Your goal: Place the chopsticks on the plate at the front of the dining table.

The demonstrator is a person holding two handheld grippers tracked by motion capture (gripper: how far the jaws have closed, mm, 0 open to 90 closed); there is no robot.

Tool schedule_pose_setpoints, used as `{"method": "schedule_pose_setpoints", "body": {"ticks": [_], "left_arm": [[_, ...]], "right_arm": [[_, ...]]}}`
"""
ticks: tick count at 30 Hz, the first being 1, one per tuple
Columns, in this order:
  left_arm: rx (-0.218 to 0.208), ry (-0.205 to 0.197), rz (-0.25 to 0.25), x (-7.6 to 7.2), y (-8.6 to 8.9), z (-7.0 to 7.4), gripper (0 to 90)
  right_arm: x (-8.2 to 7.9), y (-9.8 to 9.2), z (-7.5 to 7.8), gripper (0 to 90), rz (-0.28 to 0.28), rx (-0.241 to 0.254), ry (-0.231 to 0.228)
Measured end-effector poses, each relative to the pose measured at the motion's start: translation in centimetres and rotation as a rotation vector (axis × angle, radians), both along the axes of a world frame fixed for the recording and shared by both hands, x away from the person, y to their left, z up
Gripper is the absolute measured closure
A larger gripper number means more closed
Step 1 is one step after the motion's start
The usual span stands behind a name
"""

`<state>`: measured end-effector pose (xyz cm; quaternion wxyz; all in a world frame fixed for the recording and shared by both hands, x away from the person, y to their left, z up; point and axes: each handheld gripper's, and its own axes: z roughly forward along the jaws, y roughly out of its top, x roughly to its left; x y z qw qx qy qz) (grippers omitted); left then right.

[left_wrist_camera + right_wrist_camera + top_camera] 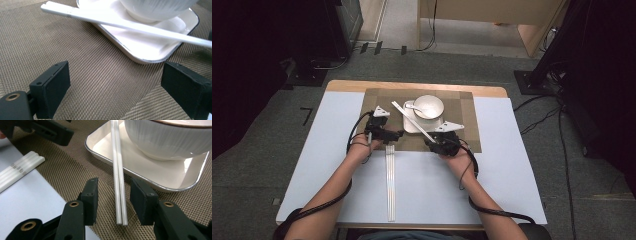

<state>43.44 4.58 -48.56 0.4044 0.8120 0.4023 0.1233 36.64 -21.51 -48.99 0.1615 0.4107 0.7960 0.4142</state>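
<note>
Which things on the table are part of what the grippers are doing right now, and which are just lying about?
In the job:
- chopsticks between the right gripper jaws, lying across the tray
- tray
- open left gripper

Lying about:
- bowl with a spoon
- spare chopsticks
- mat

Both grippers' jaws apart

Grey carpet floor (257,150) all around. Dark equipment rack (339,25) upper left, light wood furniture (492,12) top centre-right, black stand (557,55) upper right, cables (557,120) trailing across the right side.
</note>
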Motion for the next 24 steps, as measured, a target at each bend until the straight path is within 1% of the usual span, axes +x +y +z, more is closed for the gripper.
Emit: {"method": "schedule_pose_setpoints", "body": {"ticks": [4,5,7,8,10,14,17,22,24], "left_arm": [[-0.004,0.003,-0.004,0.6,-0.2,0.0,8.4],[-0.005,0.006,0.002,0.9,-0.3,0.1,8.4],[-0.030,0.025,0.013,1.4,-0.5,0.2,8.4],[-0.033,0.029,0.010,1.5,-0.5,0.2,8.4],[-0.016,0.021,0.008,1.8,-0.6,0.1,8.4],[-0.019,0.036,0.024,2.5,-0.8,-0.2,8.4],[-0.015,0.028,0.026,2.8,-1.1,-0.4,8.4],[-0.006,0.022,0.036,3.1,-1.5,-0.7,8.4],[-0.010,0.025,0.045,3.2,-1.6,-0.8,8.4]], "right_arm": [[-0.3,0.1,-0.1,57.9,0.005,-0.006,-0.001],[-0.3,0.2,-0.2,57.8,0.007,-0.009,0.000],[-0.4,0.3,-0.3,57.6,0.008,-0.008,0.002],[-0.5,0.3,-0.3,57.3,0.010,-0.011,0.001],[-0.6,0.4,-0.3,57.0,0.011,-0.010,0.004],[-0.6,0.5,-0.3,57.0,0.012,-0.008,0.003],[-0.7,0.7,-0.3,56.8,0.014,-0.006,0.006],[-0.8,1.2,-0.3,55.5,0.027,-0.015,-0.009],[-0.8,1.4,-0.3,54.7,0.034,-0.021,-0.014]]}}
